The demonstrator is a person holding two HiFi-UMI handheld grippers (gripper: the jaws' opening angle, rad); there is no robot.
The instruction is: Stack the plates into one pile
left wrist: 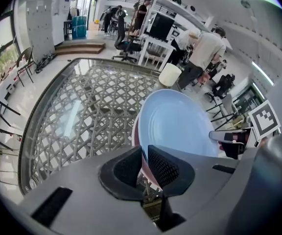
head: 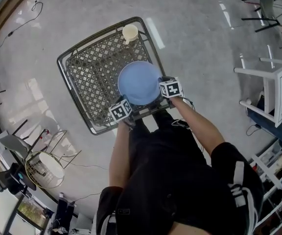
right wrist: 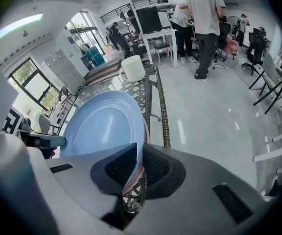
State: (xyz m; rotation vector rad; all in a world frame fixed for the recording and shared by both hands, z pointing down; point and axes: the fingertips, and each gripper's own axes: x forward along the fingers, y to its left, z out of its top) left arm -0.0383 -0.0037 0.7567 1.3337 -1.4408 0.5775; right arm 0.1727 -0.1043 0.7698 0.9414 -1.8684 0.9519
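The left gripper (left wrist: 145, 153) is pinching its jaws nearly together on the near rim of the blue plate (left wrist: 180, 126). The right gripper (right wrist: 140, 155) is doing the same on the rim at its own side. In both gripper views a pink plate (left wrist: 135, 131) is showing as a thin edge directly under the blue one. Whether the jaws are clamping that lower rim too, I cannot tell.

In the head view the blue plate (head: 139, 82) is lying straight ahead of both jaws, at the lower right corner of the lattice surface (head: 92, 77). The left gripper (head: 126, 106) is sitting at the plate's lower left and the right gripper (head: 163, 89) at its right, so both are equally near.

Judging from this, the pile is already forming. The release seems to depend on the blue plate sitting level on the pink one.

A cream cup (head: 130, 32) is standing well apart at the upper edge of the surface, not in the way. People and desks are filling the background of the gripper views.
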